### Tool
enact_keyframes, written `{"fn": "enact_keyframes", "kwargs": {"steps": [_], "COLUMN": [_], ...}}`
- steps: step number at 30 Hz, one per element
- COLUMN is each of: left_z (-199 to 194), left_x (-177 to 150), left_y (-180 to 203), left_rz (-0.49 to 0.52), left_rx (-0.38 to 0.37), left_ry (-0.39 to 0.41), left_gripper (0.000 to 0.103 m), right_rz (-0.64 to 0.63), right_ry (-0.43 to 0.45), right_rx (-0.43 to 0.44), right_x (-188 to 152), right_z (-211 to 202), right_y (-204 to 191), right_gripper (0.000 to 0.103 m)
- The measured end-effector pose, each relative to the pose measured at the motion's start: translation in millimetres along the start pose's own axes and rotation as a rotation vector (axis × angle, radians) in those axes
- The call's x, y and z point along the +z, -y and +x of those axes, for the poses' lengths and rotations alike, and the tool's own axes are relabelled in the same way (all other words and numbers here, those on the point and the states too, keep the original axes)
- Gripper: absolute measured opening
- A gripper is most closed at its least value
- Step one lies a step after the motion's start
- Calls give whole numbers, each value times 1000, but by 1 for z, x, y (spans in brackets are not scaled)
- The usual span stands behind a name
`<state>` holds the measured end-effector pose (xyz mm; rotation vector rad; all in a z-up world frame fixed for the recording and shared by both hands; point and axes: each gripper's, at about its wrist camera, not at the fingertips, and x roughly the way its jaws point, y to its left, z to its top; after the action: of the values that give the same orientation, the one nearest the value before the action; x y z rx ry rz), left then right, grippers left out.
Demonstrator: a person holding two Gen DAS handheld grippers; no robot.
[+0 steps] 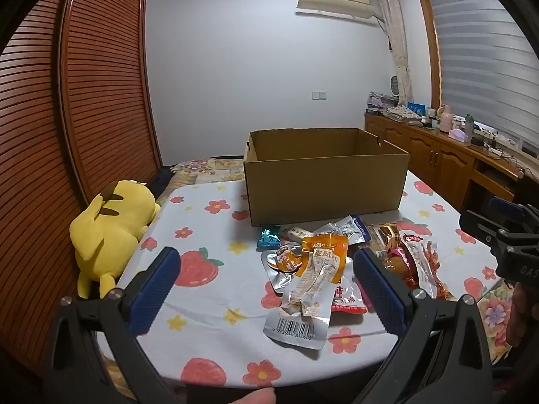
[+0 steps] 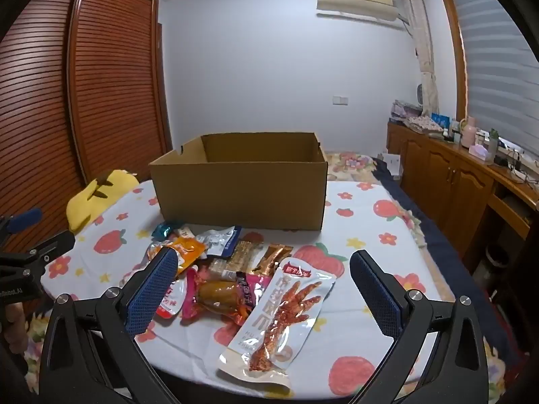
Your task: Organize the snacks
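Two pairs of tongs hover side by side over a counter (image 1: 209, 306) covered by a white cloth printed with strawberries and flowers. The left tongs (image 1: 266, 289) stand with their blue-padded fingers (image 1: 153, 289) spread as wide as they go, nothing between the pads; the snack pile lies on the cloth beneath and beyond them. The right tongs (image 2: 264, 291) are likewise fully spread and hold nothing.

The snacks lie loose in a heap at the near foot of an open cardboard box (image 1: 323, 185), which stands upright toward the far side of the counter; its inside cannot be seen from these angles. Nearest the left tongs lies an orange-and-silver packet (image 1: 313, 282) with a barcode at its near end, overlapping a red-and-white packet (image 1: 347, 298). A small teal wrapper (image 1: 268, 237) rests just beside the box's near left corner. Nearest the right tongs lies a long white packet (image 2: 279, 320) printed with a red chicken foot, tilted diagonally, its upper end overlapping a pink wrapper (image 2: 249, 289) with a brown snack inside. A blue-and-silver packet (image 2: 220, 239) lies close to the box wall.

A yellow plush toy (image 1: 111, 229) lies at the counter's left edge, against a slatted wooden wardrobe (image 1: 101, 84).
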<state>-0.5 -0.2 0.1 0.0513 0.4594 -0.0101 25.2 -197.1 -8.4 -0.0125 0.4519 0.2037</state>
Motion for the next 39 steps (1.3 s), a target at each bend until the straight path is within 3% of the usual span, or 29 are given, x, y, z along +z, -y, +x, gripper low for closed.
{"fn": "enact_keyframes", "kwargs": {"steps": [39], "left_z": [-3], "left_x": [6], "left_y": [2], "left_rz": [12], "left_rx": [0], "left_ry": [3], "left_gripper": [103], "right_rz": [8], "right_ry": [7], "right_rx": [-2], "right_x": [1], "right_z": [-4], "right_y": [3], "right_gripper": [103]}}
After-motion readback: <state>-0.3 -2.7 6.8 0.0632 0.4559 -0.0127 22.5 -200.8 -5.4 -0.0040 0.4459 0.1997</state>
